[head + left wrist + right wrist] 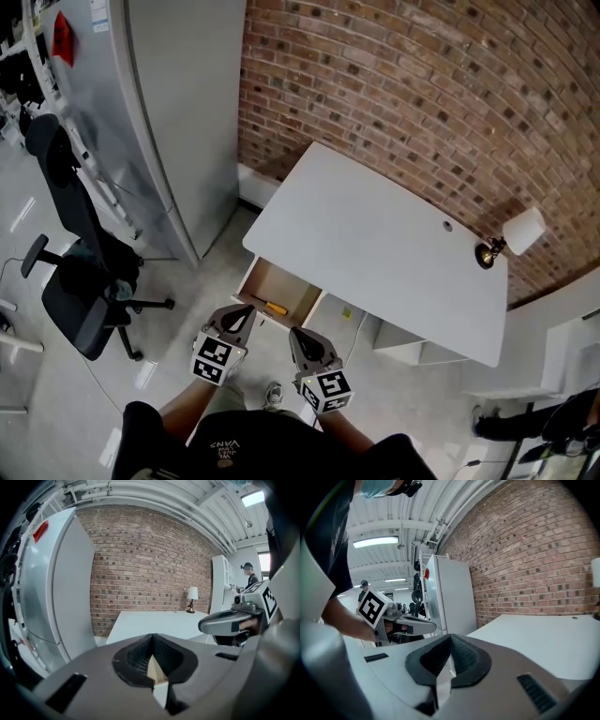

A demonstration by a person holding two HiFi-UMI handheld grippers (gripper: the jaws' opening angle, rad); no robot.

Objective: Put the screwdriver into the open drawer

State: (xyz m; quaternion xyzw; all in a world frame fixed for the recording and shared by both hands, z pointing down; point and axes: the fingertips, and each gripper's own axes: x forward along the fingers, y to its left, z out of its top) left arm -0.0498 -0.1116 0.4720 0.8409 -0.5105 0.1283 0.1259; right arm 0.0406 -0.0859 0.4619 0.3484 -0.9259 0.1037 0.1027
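Note:
An orange-handled screwdriver (274,307) lies inside the open wooden drawer (265,278) at the near left corner of the white table (375,244). In the head view my left gripper (246,313) hovers just in front of the drawer, its jaws shut and empty. The right gripper (296,335) is held beside it to the right, also shut with nothing in it. In the left gripper view the closed pads (145,656) meet, with a sliver of the drawer's wood behind them. In the right gripper view the pads (459,656) are likewise together.
A small lamp (507,238) stands at the table's far right corner by the brick wall (422,84). A tall grey cabinet (178,112) and a black office chair (80,272) are to the left. White shelving (403,345) sits under the table. A person (249,576) stands far off.

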